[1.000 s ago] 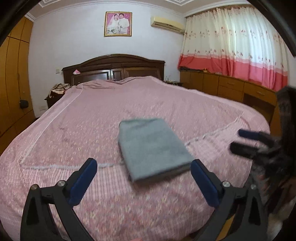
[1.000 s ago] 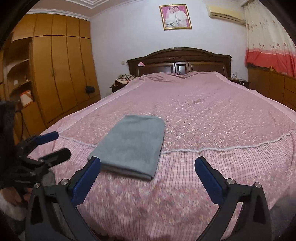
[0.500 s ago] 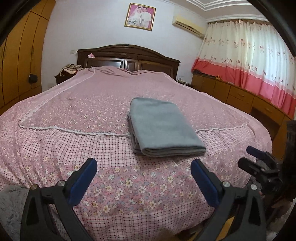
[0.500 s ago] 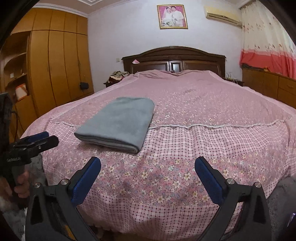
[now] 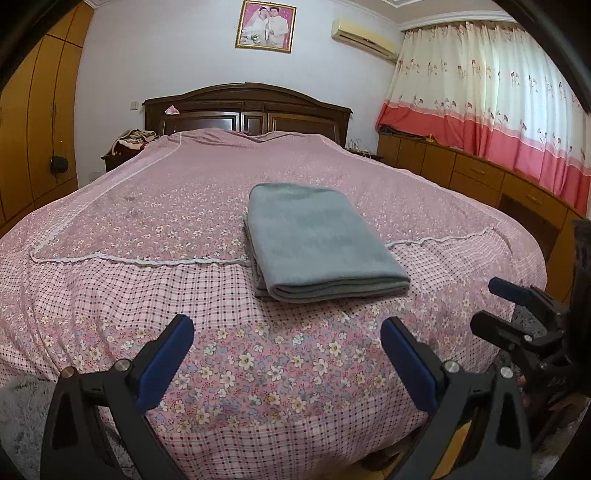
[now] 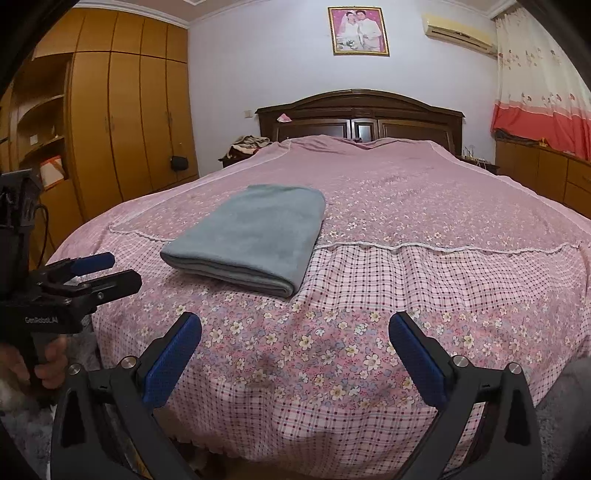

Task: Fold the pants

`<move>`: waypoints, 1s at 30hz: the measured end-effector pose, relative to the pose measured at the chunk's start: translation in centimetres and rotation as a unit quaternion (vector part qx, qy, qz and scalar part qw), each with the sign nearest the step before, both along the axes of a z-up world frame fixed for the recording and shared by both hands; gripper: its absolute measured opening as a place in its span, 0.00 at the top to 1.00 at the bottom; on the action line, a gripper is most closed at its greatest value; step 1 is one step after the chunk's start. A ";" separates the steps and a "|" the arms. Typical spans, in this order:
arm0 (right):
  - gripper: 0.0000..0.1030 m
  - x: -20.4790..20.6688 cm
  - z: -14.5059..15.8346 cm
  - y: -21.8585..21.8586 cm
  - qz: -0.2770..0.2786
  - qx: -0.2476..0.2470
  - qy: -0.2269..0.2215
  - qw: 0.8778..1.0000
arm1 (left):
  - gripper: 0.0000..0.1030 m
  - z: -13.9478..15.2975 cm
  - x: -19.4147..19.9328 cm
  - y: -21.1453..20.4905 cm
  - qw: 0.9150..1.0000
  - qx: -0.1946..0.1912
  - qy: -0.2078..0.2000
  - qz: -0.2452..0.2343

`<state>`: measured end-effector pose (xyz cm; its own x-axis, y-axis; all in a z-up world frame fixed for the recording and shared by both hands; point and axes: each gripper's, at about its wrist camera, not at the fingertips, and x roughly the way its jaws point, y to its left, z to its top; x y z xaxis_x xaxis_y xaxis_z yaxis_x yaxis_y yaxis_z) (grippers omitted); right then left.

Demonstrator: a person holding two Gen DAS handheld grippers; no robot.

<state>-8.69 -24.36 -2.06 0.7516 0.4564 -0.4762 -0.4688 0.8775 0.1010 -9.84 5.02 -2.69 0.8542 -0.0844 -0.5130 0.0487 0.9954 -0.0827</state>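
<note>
The grey pants (image 5: 314, 240) lie folded into a neat thick rectangle on the bed (image 5: 129, 295), near the foot end, straddling the white lace seam where the flowered top panel meets the checked border. From the left tongs (image 5: 286, 354) the bundle sits at about twelve o'clock, a touch toward one; from the right tongs (image 6: 295, 350) it lies at about eleven o'clock. Its folded layers show along the near edge.

Both tongs hang off the foot of the bed, well apart from the pants and touching nothing. The left tongs stand wide apart with their blue pads empty, and the right tongs stand just as wide, empty as well. Each pair shows in the other's view, low at the edge: the right at three o'clock, the left at nine, with a hand (image 6: 22, 363) round its grip.

At the far end rises the dark headboard (image 6: 360, 118), with a framed photo (image 6: 358, 31) on the wall above.
</note>
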 end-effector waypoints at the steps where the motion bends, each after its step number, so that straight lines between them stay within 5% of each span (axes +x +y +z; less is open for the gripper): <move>1: 0.00 0.0 0.0 0.0 -0.001 0.001 0.001 1.000 | 0.00 0.0 0.0 0.0 1.000 0.000 0.000 0.000; 30: 0.00 0.2 0.0 -0.2 0.001 0.010 0.011 1.000 | 0.00 -0.3 0.1 0.0 1.000 0.001 0.006 0.002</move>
<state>-8.50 -24.55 -2.02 0.7395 0.4682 -0.4837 -0.4684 0.8739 0.1299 -9.73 5.00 -2.97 0.8482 -0.0795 -0.5237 0.0433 0.9958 -0.0811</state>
